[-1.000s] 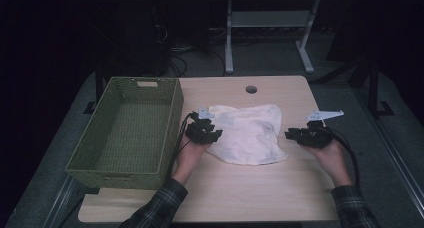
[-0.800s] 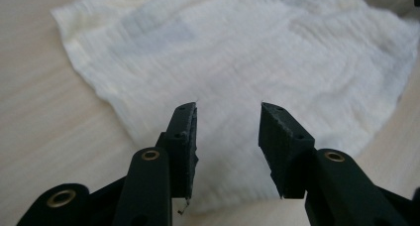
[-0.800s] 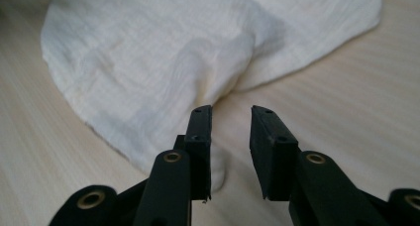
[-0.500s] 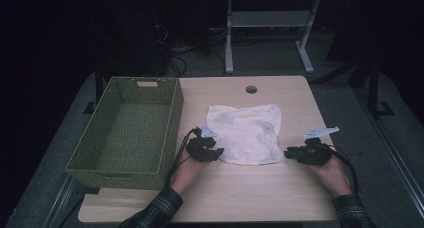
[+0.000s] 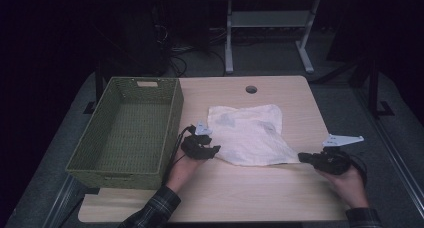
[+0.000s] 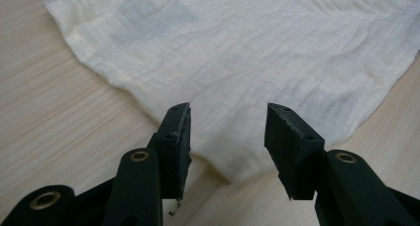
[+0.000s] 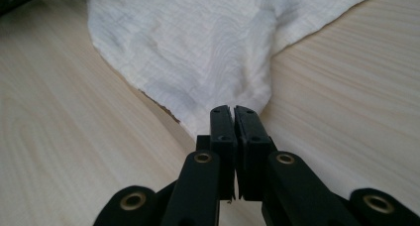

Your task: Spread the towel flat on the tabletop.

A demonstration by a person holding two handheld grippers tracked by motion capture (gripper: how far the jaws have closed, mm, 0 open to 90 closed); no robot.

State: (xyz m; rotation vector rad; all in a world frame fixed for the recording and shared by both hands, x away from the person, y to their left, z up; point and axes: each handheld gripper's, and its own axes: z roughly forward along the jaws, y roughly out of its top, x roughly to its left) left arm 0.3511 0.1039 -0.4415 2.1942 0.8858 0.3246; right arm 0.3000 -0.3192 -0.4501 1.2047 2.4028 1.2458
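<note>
A white cloth [image 5: 247, 133] lies spread on the wooden table [image 5: 250, 198]. My left gripper [image 5: 216, 150] sits at the cloth's near-left edge, open. Its jaws have just been opening; in the left gripper view [image 6: 228, 122] the cloth's corner [image 6: 247, 47] lies on the table under the gap and the pads [image 6: 182, 137] do not press on it. My right gripper [image 5: 301, 158] is at the near-right corner, which is drawn out to a point. Its jaws have just been closing and are shut [image 7: 231, 109] on the tip of the cloth [image 7: 198, 47].
A green woven basket [image 5: 172, 123] stands along the table's left side, close to my left hand. A round cable hole [image 5: 251, 89] sits near the far edge. Bare wood runs along the front. A desk frame [image 5: 229, 38] stands on the floor beyond.
Both hands have come back toward the front edge, the right one farther and outward. The cloth's near-right corner has been drawn out to a point and the cloth lies flatter.
</note>
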